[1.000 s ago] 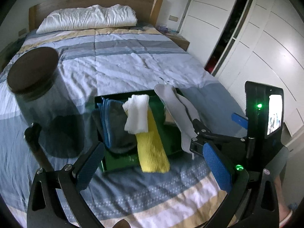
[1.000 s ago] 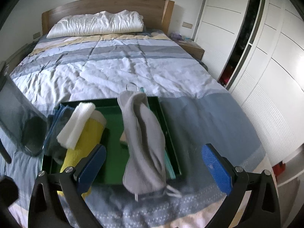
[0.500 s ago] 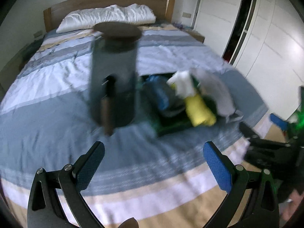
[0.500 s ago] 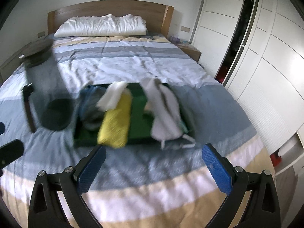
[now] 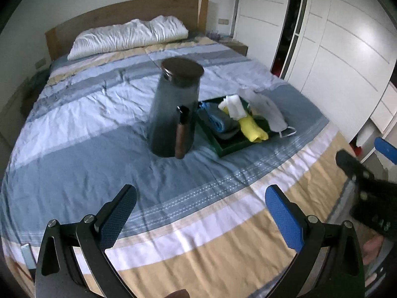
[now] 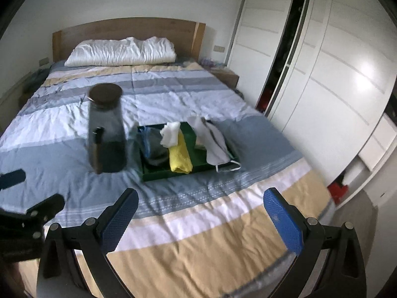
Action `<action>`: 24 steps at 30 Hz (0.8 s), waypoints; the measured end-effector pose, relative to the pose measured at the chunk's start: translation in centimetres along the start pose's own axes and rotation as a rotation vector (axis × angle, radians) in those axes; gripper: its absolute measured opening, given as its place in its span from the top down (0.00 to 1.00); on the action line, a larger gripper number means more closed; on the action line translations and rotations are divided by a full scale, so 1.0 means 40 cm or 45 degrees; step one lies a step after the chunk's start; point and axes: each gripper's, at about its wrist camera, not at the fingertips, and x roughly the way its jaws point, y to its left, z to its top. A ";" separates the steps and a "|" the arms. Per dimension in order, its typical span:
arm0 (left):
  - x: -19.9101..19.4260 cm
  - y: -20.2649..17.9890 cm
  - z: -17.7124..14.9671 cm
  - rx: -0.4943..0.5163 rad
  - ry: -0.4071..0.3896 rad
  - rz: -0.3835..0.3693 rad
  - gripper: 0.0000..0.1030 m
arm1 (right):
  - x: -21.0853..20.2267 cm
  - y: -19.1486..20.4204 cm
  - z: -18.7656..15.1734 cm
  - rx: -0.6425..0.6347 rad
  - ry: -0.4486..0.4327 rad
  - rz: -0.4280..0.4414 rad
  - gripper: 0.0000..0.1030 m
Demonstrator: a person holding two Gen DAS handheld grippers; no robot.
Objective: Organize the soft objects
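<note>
A green tray [image 6: 173,172] [image 5: 235,146] lies on the striped bed. In it are a blue and grey cloth [image 6: 153,146] [image 5: 218,121], a yellow towel [image 6: 180,157] [image 5: 253,128] with a white cloth [image 6: 170,134] [image 5: 234,104] on top, and a grey face mask [image 6: 213,141] [image 5: 270,114] draped over the tray's right edge. My left gripper [image 5: 201,213] and my right gripper [image 6: 198,213] both stand open and empty over the foot of the bed, well short of the tray.
A tall dark glass jar [image 5: 173,109] [image 6: 106,129] with a dark lid and a wooden-handled tool stands just left of the tray. A white pillow [image 6: 121,51] lies at the headboard. White wardrobe doors [image 6: 335,79] line the right side.
Both grippers have pulled back from the tray toward the foot of the bed. The left view swung so the jar and tray are now farther off. The cloths have not moved.
</note>
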 end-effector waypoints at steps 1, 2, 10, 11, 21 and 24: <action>-0.023 0.006 0.002 0.009 -0.014 -0.001 0.01 | -0.035 0.013 -0.001 -0.008 -0.001 -0.001 0.00; -0.046 0.012 0.003 0.016 -0.030 0.001 0.01 | -0.079 0.029 0.005 -0.022 -0.008 -0.007 0.00; -0.214 0.037 -0.010 -0.012 -0.124 0.085 0.01 | -0.268 0.063 0.044 -0.052 -0.083 0.083 0.00; -0.229 0.031 -0.017 -0.019 -0.136 0.102 0.01 | -0.281 0.056 0.045 -0.044 -0.091 0.102 0.00; -0.359 -0.012 -0.045 -0.234 -0.122 0.166 0.01 | -0.387 -0.058 0.040 -0.135 -0.107 0.205 0.00; -0.392 -0.021 -0.047 -0.244 -0.135 0.188 0.01 | -0.413 -0.081 0.046 -0.129 -0.113 0.231 0.00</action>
